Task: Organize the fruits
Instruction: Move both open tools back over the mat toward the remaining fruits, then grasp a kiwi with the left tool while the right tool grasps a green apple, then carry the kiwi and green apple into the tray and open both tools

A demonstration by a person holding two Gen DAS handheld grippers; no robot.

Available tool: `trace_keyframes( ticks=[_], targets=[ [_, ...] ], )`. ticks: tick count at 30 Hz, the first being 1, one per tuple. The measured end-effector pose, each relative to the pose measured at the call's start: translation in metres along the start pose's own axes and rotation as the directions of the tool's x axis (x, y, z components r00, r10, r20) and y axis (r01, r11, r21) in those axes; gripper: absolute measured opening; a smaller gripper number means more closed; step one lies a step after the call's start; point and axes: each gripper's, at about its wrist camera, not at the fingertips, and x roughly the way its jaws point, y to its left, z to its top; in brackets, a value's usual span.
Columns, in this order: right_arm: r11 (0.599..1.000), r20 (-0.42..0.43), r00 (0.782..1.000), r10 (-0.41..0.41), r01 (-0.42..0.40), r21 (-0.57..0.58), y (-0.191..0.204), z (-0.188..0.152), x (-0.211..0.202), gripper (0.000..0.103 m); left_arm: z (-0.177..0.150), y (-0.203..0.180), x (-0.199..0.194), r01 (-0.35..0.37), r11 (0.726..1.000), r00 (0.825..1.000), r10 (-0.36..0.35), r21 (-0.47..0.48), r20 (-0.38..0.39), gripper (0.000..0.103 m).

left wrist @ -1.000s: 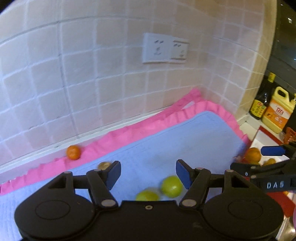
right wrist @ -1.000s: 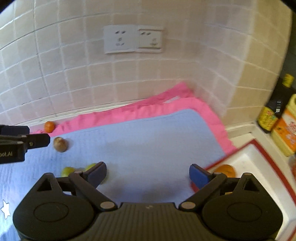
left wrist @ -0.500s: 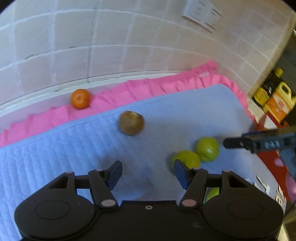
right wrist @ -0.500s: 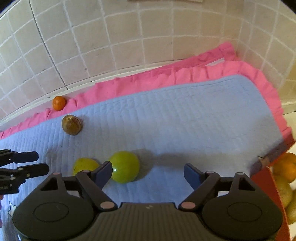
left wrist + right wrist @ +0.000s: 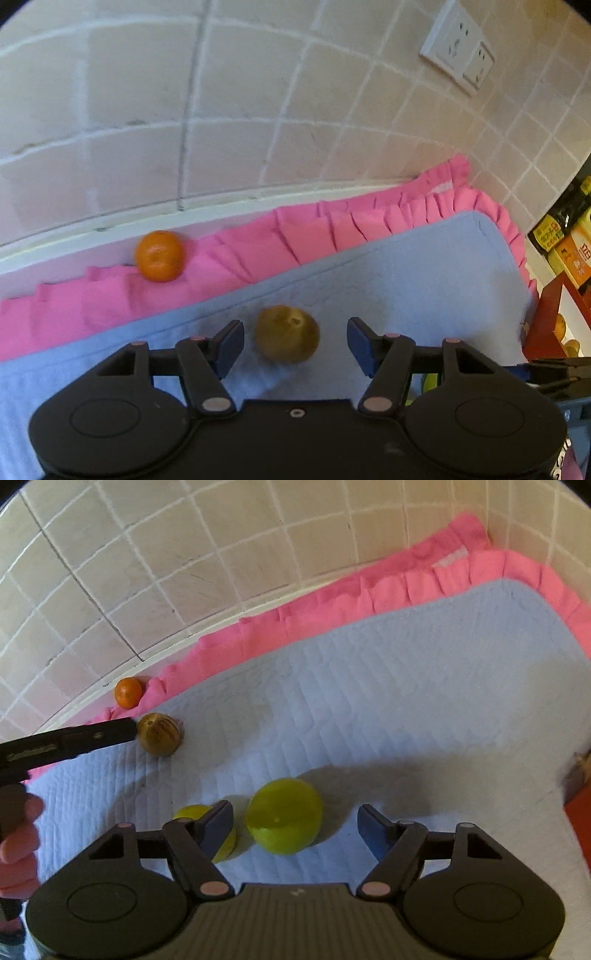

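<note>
Kiwi (image 5: 287, 334) between released left tool (image 5: 294, 345); right tool (image 5: 295, 829), just closing, straddles green fruit (image 5: 283, 815).

The left gripper (image 5: 295, 343) is showing a matte black body with two round raised discs, angled black link arms carrying pale pinkish rivets, a small silver screw at the centre, and dark blue pads on its fingers (image 5: 360, 345). The right gripper (image 5: 295, 827) is wearing the same black links, pink rivets and blue finger pads, though its centre plate is looking grey and ribbed with a tiny pale mark. A bare hand (image 5: 16, 834) is appearing at the edge of the right wrist view.
</note>
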Motion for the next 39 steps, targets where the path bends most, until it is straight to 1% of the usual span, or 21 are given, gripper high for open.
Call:
trace_keyframes(
  ticks=[1,2,3,7,9,10,11,13,14,17,19,22,24,27,30,33,34,36,39],
  targets=[
    [1.000,-0.004,1.000,0.000,0.000,0.000,0.001,-0.001,0.002,0.075,0.001,-0.001,0.007,0.006,1.000,1.000,-0.006,0.000,-0.020,0.072],
    [1.000,-0.006,1.000,0.000,0.000,0.001,0.002,-0.001,0.004,0.073,0.001,-0.002,0.012,0.012,1.000,0.999,-0.012,-0.004,-0.032,0.073],
    [1.000,-0.008,1.000,0.000,0.000,0.003,0.002,-0.001,0.006,0.070,0.002,-0.002,0.017,0.009,1.000,0.999,-0.009,-0.006,-0.034,0.073],
    [1.000,-0.007,1.000,0.002,-0.002,0.016,0.001,-0.001,0.012,0.069,0.003,-0.006,0.022,-0.025,0.999,0.999,0.026,0.037,-0.027,0.072],
    [1.000,-0.009,1.000,0.001,-0.001,0.019,0.000,-0.002,0.014,0.066,0.002,-0.009,0.022,-0.039,0.998,0.999,0.040,0.056,-0.024,0.066],
    [1.000,-0.011,1.000,-0.001,0.001,0.019,0.000,-0.002,0.016,0.063,0.002,-0.011,0.022,-0.056,0.996,0.998,0.058,0.073,-0.020,0.060],
    [1.000,-0.017,1.000,0.000,0.000,0.020,0.000,-0.002,0.018,0.062,0.002,-0.012,0.022,-0.073,0.993,0.997,0.075,0.087,-0.018,0.056],
    [1.000,-0.022,1.000,0.008,-0.008,0.016,0.001,-0.002,0.021,0.055,0.001,-0.015,0.023,-0.111,0.988,0.994,0.113,0.111,-0.010,0.048],
    [1.000,-0.019,1.000,0.011,-0.010,0.014,0.002,-0.002,0.021,0.053,0.000,-0.015,0.023,-0.118,0.986,0.993,0.120,0.121,-0.008,0.047],
    [1.000,-0.007,1.000,0.013,-0.013,0.020,0.001,-0.002,0.017,0.053,0.001,-0.017,0.022,-0.131,0.982,0.991,0.132,0.133,0.000,0.043],
    [0.999,0.012,0.999,0.032,-0.033,0.033,-0.003,-0.005,0.008,0.052,0.001,-0.020,0.014,-0.124,0.983,0.992,0.123,0.134,0.019,0.042],
    [0.998,0.068,0.997,0.037,-0.040,0.048,-0.010,-0.007,-0.016,0.052,0.005,-0.033,-0.008,-0.079,0.989,0.995,0.071,0.129,0.064,0.042],
    [0.997,0.123,0.992,0.033,-0.041,0.062,-0.018,-0.010,-0.041,0.052,0.009,-0.052,-0.022,-0.071,0.985,0.994,0.057,0.157,0.092,0.042],
    [0.995,0.208,0.978,0.016,-0.035,0.089,-0.039,-0.016,-0.082,0.052,0.015,-0.091,-0.038,-0.043,0.975,0.991,0.014,0.219,0.130,0.042],
    [0.991,0.282,0.959,-0.039,0.001,0.135,-0.072,-0.027,-0.123,0.052,0.018,-0.139,-0.043,0.035,0.960,0.988,-0.076,0.279,0.138,0.042],
    [0.976,0.330,0.935,-0.126,0.058,0.208,-0.115,-0.044,-0.158,0.052,0.015,-0.194,-0.036,0.132,0.930,0.978,-0.178,0.342,0.109,0.042],
    [0.968,0.341,0.926,-0.161,0.081,0.239,-0.132,-0.051,-0.170,0.052,0.012,-0.213,-0.032,0.168,0.917,0.972,-0.215,0.363,0.092,0.042],
    [0.947,0.348,0.909,-0.228,0.125,0.295,-0.164,-0.063,-0.188,0.052,0.005,-0.250,-0.022,0.241,0.884,0.957,-0.284,0.400,0.053,0.042],
    [0.904,0.341,0.879,-0.332,0.193,0.382,-0.217,-0.081,-0.215,0.052,-0.012,-0.304,-0.008,0.350,0.823,0.925,-0.378,0.448,-0.027,0.042]
  ],
)
